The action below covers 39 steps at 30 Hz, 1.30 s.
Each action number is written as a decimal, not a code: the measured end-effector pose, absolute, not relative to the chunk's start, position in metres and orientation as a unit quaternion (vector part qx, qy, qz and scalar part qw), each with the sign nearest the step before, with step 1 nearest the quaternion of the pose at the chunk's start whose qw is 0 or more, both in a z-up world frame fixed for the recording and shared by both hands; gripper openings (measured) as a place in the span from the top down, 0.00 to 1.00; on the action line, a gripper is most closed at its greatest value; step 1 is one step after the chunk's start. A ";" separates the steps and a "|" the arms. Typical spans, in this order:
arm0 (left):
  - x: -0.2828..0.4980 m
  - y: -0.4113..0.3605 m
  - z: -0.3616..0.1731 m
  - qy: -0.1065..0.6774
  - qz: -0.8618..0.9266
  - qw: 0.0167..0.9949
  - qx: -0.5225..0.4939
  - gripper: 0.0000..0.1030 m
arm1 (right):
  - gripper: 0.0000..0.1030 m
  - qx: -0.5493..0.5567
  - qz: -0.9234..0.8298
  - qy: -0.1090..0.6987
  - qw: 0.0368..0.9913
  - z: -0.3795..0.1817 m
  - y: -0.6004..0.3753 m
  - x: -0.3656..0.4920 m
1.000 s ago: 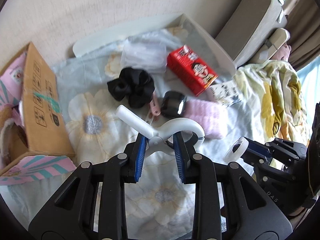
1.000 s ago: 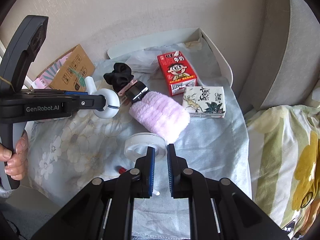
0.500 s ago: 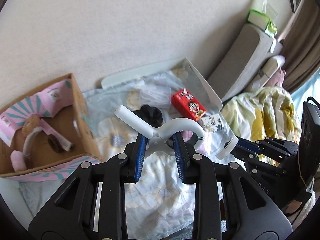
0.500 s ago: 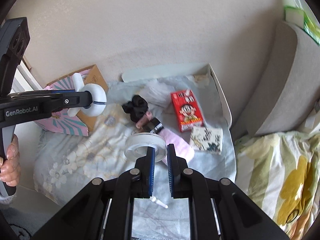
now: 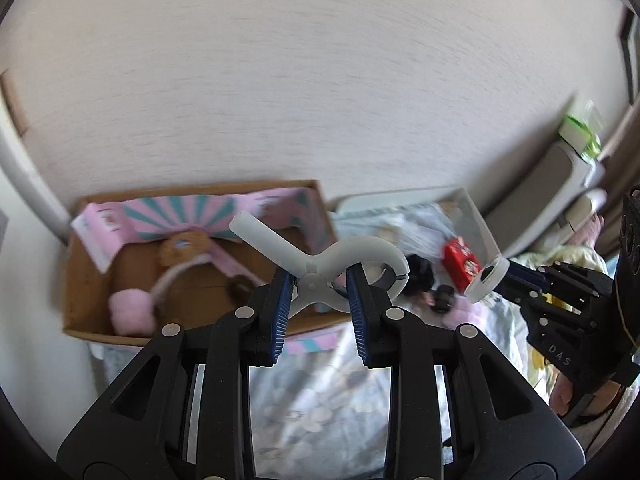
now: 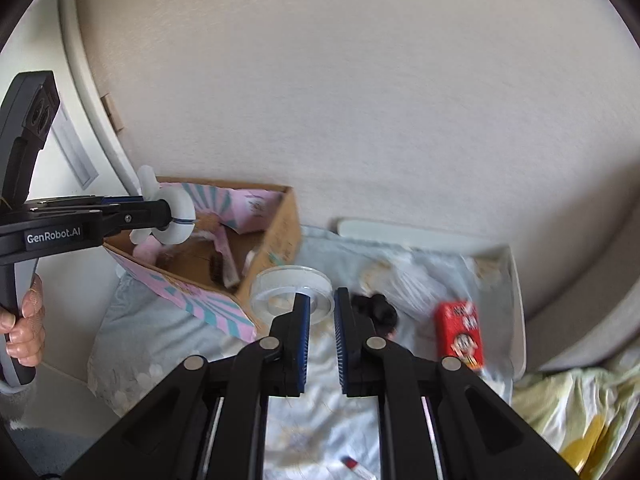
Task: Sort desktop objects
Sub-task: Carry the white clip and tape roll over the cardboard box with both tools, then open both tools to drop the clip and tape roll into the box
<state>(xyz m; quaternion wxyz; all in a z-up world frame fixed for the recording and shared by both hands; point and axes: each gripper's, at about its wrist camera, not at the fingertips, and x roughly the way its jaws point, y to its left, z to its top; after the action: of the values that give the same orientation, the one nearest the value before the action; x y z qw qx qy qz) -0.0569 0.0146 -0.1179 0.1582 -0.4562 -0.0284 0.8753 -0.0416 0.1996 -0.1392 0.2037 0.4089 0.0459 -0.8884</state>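
My left gripper [image 5: 319, 290] is shut on a large white plastic clip [image 5: 340, 258], held in the air in front of an open cardboard box [image 5: 88, 280] with pink and teal flaps. In the right wrist view that clip [image 6: 174, 216] hangs over the box's [image 6: 280, 236] left edge. My right gripper [image 6: 320, 312] is shut on the rim of a clear tape roll [image 6: 292, 286], raised above the floral cloth just right of the box. The left wrist view shows the tape roll [image 5: 490, 278] in the right gripper at the right.
Inside the box lie a pink pompom [image 5: 130, 312] and a plush item [image 5: 182, 246]. On the floral cloth [image 6: 160, 344] rest a black scrunchie [image 6: 378, 308], a red carton [image 6: 460, 334] and a white tray edge [image 6: 516, 320]. A hand [image 6: 22, 332] grips the left handle. The wall rises close behind.
Both grippers rose and swung left toward the cardboard box, carrying the clip and the tape roll. The box now fills more of both views; the cloth items have dropped away to the right.
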 end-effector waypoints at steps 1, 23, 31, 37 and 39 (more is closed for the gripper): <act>-0.060 0.000 -0.118 -0.034 0.878 0.146 -0.455 0.76 | 0.89 0.407 -0.887 0.051 0.213 -0.137 0.188 -0.047; -0.112 -0.135 -0.200 -0.065 0.862 0.054 -0.501 0.76 | 0.89 0.518 -0.801 0.095 0.283 -0.216 0.009 -0.129; -0.122 -0.131 -0.208 -0.066 0.849 0.058 -0.522 0.54 | 0.85 0.537 -0.796 0.095 0.264 -0.230 0.004 -0.139; -0.126 -0.141 -0.197 -0.075 0.856 0.038 -0.510 0.08 | 0.38 0.535 -0.806 0.049 0.246 -0.224 0.023 -0.142; -0.125 -0.141 -0.192 -0.060 0.858 0.024 -0.510 0.07 | 0.38 0.527 -0.814 0.032 0.242 -0.218 0.032 -0.140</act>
<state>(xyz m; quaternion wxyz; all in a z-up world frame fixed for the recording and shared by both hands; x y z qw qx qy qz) -0.1253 -0.1414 -0.1924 0.0237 -0.5100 -0.0599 0.8578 -0.1399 0.0319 -0.2176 0.2420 0.5273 0.0320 -0.8139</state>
